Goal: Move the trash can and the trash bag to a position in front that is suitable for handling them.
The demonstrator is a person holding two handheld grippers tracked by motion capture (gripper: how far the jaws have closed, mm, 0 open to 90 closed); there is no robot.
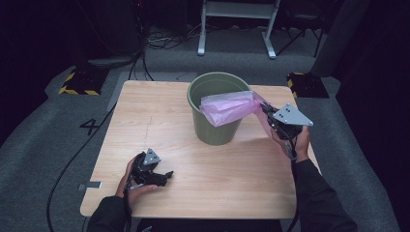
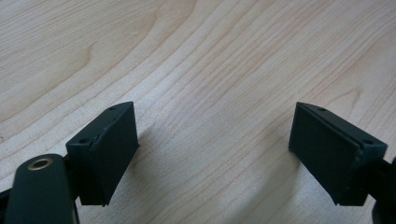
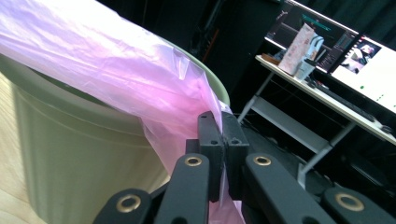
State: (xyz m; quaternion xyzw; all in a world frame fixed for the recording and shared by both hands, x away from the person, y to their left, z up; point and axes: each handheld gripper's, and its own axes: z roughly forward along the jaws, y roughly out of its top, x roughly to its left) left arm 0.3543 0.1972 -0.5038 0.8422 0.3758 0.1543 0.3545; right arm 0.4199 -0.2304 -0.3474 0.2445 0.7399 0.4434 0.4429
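2 grippers work over a pale wooden table (image 1: 159,121) on grey carpet in a dark room. Left gripper (image 2: 212,154) rests released on the wood. Right gripper (image 3: 223,140) clamps a thin pink plastic bag (image 1: 227,107) draped over the round green plastic bin's (image 1: 215,123) rim.

left of the green bin (image 1: 215,116) the counter (image 1: 145,121) lies bare, open passage right up to the left claw (image 1: 162,178) near the front edge. the pink plastic bag (image 1: 227,107) drapes over the bin's right rim, blocking that side along with the right claw (image 1: 266,116).
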